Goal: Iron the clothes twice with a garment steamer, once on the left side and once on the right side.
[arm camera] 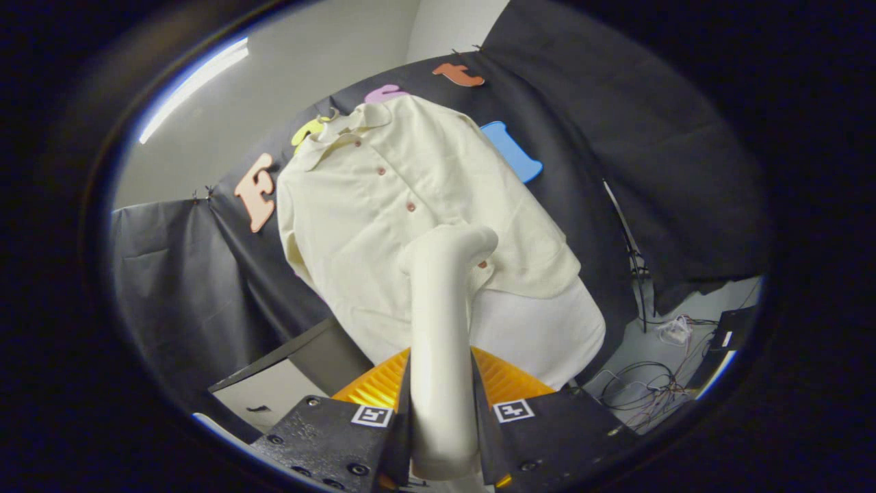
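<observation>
While your fingers (441, 411) pinch the cream plastic garment steamer's handle (438, 342) from both sides, its bent head rests against the lower front of the pale yellow buttoned shirt (383, 205) hanging on the booth's black cloth wall (178, 274). How many passes are done cannot be told; by position, you seem mid-stroke near the placket. You hold the tool tilted upward, steamer upright between the fingers.

The steamer (443, 342) handle covers the lower button line of the shirt (383, 226), and its head faces away against the cloth. The tool (441, 411) fingers clamp the handle, whose lower end runs out of sight between them. The hanger is mostly hidden under the collar
</observation>
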Motion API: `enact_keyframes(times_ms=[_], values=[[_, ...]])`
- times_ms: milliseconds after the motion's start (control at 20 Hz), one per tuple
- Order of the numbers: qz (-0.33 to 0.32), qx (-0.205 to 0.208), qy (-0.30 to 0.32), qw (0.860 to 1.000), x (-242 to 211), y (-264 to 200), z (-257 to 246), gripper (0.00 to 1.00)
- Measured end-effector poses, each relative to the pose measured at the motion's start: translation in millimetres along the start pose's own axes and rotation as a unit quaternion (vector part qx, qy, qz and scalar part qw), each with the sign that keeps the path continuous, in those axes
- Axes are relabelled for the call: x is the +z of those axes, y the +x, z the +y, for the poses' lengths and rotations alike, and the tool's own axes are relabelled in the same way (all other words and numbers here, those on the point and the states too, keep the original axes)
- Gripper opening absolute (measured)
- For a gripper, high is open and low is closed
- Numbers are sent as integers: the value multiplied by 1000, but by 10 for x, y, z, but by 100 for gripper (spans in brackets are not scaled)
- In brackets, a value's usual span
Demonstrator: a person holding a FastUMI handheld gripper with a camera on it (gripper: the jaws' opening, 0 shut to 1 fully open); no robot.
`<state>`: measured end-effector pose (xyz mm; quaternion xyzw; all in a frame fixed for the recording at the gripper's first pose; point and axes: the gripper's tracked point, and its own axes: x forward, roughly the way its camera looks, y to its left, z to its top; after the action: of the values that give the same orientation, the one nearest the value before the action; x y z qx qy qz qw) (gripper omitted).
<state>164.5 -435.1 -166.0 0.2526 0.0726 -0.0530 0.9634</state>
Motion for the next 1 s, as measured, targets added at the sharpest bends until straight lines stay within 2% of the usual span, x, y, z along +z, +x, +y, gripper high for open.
enact_keyframes(times_ms=[300,550,700,1000], values=[[-10,63,3,998,-80,-206,1080,39],[2,63,-49,997,-384,-361,1809,39],[-12,76,-80,994,-453,-542,2277,39],[-52,57,-159,984,-523,-945,2997,39]])
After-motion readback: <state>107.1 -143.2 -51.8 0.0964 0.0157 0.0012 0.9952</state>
